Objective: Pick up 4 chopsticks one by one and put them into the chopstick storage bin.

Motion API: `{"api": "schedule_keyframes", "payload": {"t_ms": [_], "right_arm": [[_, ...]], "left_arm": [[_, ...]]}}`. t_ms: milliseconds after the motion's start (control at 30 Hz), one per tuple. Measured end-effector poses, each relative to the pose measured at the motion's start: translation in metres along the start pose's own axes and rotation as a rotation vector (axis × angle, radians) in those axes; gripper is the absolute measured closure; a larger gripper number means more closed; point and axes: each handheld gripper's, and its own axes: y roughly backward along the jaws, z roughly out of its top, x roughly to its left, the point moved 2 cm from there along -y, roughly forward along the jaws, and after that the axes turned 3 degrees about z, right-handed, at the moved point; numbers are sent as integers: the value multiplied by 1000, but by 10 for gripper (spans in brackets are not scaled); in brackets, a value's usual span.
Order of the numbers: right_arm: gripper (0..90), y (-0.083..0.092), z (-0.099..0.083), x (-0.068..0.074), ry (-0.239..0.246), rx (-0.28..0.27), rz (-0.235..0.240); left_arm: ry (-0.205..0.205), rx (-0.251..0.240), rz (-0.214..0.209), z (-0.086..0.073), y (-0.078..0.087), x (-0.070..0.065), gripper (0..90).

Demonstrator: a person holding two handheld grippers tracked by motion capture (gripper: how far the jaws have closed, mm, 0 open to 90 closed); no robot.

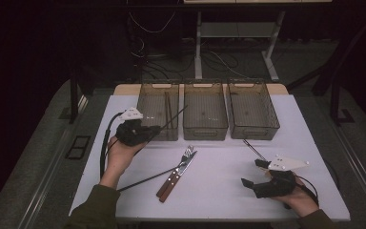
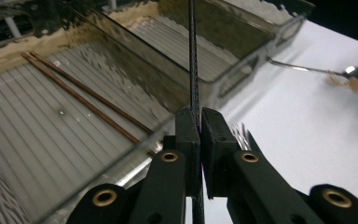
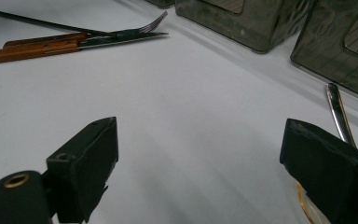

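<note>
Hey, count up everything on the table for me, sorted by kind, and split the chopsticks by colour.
Clear bins: 3
Brown chopsticks, in the left bin: 2
Black chopsticks: 2, one black chopstick in the left claw, one lying loose
Fork: 1
Knife: 1
Slim metal utensil, kind unclear: 1
Total: 10

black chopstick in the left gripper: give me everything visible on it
The black chopstick is a thin, straight, dark rod with a finely textured, matte surface. The left gripper is shut on it, pads pinching it partway along, so it runs on past the jaws at both ends. In the high view it slants up and right from the gripper, crossing over the near right corner of the left bin, which already holds two brown chopsticks. Its tip reaches toward the middle bin. Whether it touches a bin rim I cannot tell.
</note>
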Motion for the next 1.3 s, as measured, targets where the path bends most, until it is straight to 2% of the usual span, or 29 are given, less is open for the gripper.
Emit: {"api": "schedule_keyframes", "payload": {"t_ms": [233, 433, 733, 900, 1100, 1267, 1300], "right_arm": [[117, 1, 0, 0, 0, -2, -2], [117, 0, 1, 1, 1, -4, -2], [117, 2, 1, 1, 0, -9, 2], [117, 2, 1, 2, 4, -9, 3], [117, 2, 1, 3, 7, -9, 9], [117, 2, 2, 4, 7, -14, 13], [117, 2, 2, 4, 7, -15, 13]], "left_arm": [[8, -5, 42, 21, -8, 13, 857], [36, -12, 96, 40, -16, 28, 858], [63, -6, 174, 57, -34, 51, 858], [103, 4, 211, 57, -47, 64, 857], [123, 37, 249, 52, -62, 72, 857], [100, 101, 281, 44, -72, 76, 857], [99, 101, 281, 43, -74, 77, 857]]}}
